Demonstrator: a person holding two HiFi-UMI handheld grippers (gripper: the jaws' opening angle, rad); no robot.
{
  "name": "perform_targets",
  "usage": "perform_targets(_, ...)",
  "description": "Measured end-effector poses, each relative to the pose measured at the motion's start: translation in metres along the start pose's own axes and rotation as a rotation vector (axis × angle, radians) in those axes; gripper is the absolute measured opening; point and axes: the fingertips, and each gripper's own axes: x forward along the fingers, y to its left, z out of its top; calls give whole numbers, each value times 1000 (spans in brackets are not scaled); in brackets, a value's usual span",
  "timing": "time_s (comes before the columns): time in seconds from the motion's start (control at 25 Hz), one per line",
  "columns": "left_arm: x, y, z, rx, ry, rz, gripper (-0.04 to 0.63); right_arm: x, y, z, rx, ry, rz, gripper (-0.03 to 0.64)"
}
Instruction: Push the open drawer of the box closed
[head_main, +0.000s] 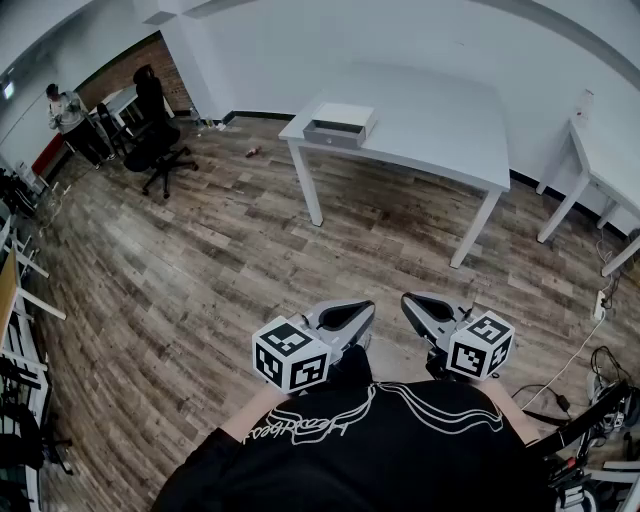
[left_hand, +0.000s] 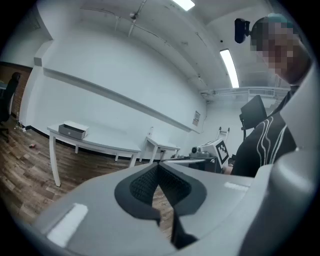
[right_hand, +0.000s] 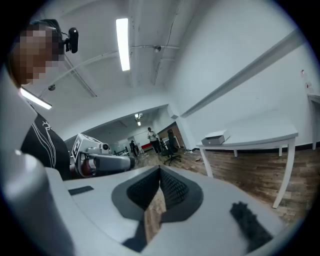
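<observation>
Nearest, at 6 o'clock in the head view, the left gripper (head_main: 352, 312) and the right gripper (head_main: 420, 303) are held just beside each other against the person's chest. Both pairs of jaws are clenched tip to tip, and nothing is gripped in either, as is confirmed in the left gripper view (left_hand: 159, 165) and the right gripper view (right_hand: 160, 171). Beyond them, bare floor (head_main: 200, 280) is crossed toward 12 o'clock, where the table (head_main: 440, 140) stands well apart. The box (head_main: 340, 122) is set at the table's near left corner, with its drawer (head_main: 334, 133) pulled out toward the person.

No push has begun. If the drawer is pressed off-centre, it may jam. If the box is left unbraced, it is likely to be slid or turned across the top instead of being closed.
</observation>
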Motion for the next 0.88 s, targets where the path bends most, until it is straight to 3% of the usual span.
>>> perform_targets(0.36, 43, 143, 34, -55, 14, -13, 8, 112, -91, 30, 26, 24, -29, 9)
perform_targets(0.64, 77, 299, 93, -106, -4, 12, 8, 234, -176, 72, 60, 53, -36, 9)
perform_targets(0.88, 92, 390, 135, -82, -17, 10, 8, 311, -220, 110, 26, 55, -42, 9)
